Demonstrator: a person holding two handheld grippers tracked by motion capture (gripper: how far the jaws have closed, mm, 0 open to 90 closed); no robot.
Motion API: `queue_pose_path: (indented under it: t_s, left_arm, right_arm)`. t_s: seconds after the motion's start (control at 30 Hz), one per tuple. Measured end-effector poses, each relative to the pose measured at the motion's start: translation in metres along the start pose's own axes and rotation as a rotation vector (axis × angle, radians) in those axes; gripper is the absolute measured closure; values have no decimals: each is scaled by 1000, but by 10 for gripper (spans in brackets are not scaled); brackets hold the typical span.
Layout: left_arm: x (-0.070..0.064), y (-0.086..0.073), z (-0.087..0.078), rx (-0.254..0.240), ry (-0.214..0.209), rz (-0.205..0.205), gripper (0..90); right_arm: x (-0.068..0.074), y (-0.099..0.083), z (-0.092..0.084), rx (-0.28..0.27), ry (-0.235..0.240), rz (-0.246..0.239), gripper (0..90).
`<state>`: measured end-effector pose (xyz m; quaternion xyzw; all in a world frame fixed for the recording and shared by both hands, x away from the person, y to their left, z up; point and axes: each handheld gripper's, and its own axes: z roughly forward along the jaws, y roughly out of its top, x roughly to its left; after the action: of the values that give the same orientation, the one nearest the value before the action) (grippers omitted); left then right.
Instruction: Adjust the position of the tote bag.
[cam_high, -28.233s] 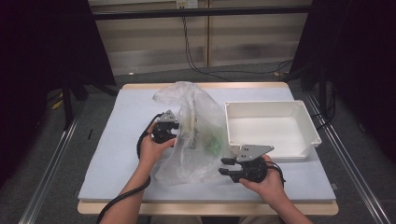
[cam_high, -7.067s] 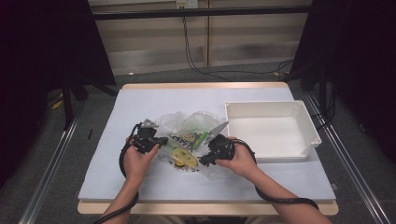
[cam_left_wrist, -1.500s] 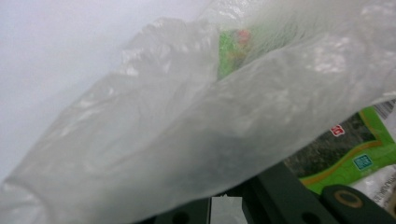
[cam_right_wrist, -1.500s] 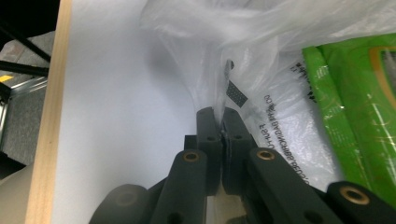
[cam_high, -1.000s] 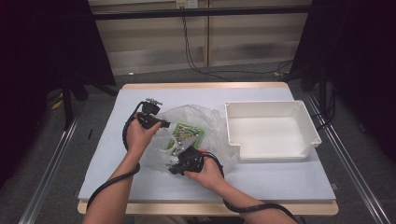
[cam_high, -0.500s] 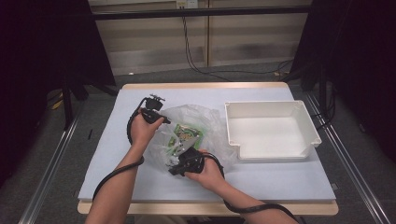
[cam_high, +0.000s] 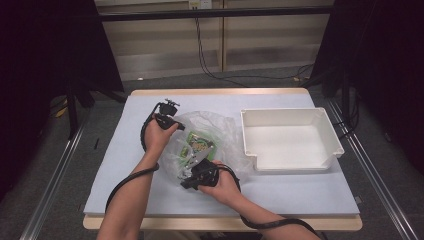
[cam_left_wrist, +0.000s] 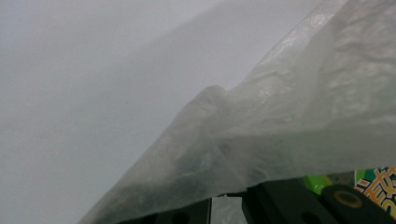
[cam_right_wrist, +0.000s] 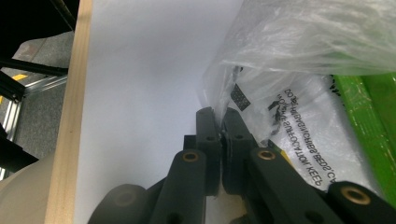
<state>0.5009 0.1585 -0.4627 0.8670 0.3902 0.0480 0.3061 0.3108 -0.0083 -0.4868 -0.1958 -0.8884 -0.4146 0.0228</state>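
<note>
Right tool (cam_right_wrist: 219, 122), jaws pressed together on a fold of the clear plastic bag (cam_right_wrist: 299, 51) at its near edge. Left tool (cam_high: 167, 120), jaws closed, pinching the bag's far-left film (cam_left_wrist: 261, 135). The bag lies mid-table (cam_high: 300, 195), with green printed packets (cam_high: 200, 145) inside. A white tray (cam_high: 292, 137) stands just beside the bag, to its right.

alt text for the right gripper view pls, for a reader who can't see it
The right gripper's two black jaws are shut on the edge of a crumpled clear plastic bag lying on the pale blue table. Through the bag show black printed lettering and green packaging; the table's light wooden edge strip runs down the left.
</note>
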Motion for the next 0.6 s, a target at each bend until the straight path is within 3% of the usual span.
queue_pose_path:
  t_s: [0.13, 0.17, 0.2, 0.33, 0.6]
  left_arm:
    - [0, -1, 1, 19, 13, 8, 900]
    - [-3, -1, 4, -7, 25, -13, 900]
    - [-2, 0, 4, 13, 31, 10, 900]
    - [1, 0, 7, 9, 28, -16, 900]
    - [2, 1, 10, 13, 54, 1, 900]
  right_arm:
    - [0, 0, 0, 3, 1, -5, 875]
    - [0, 0, 0, 5, 3, -5, 875]
    - [1, 0, 0, 6, -3, -6, 875]
    - [2, 1, 0, 12, 9, -9, 876]
    - [6, 0, -1, 20, 29, -26, 877]
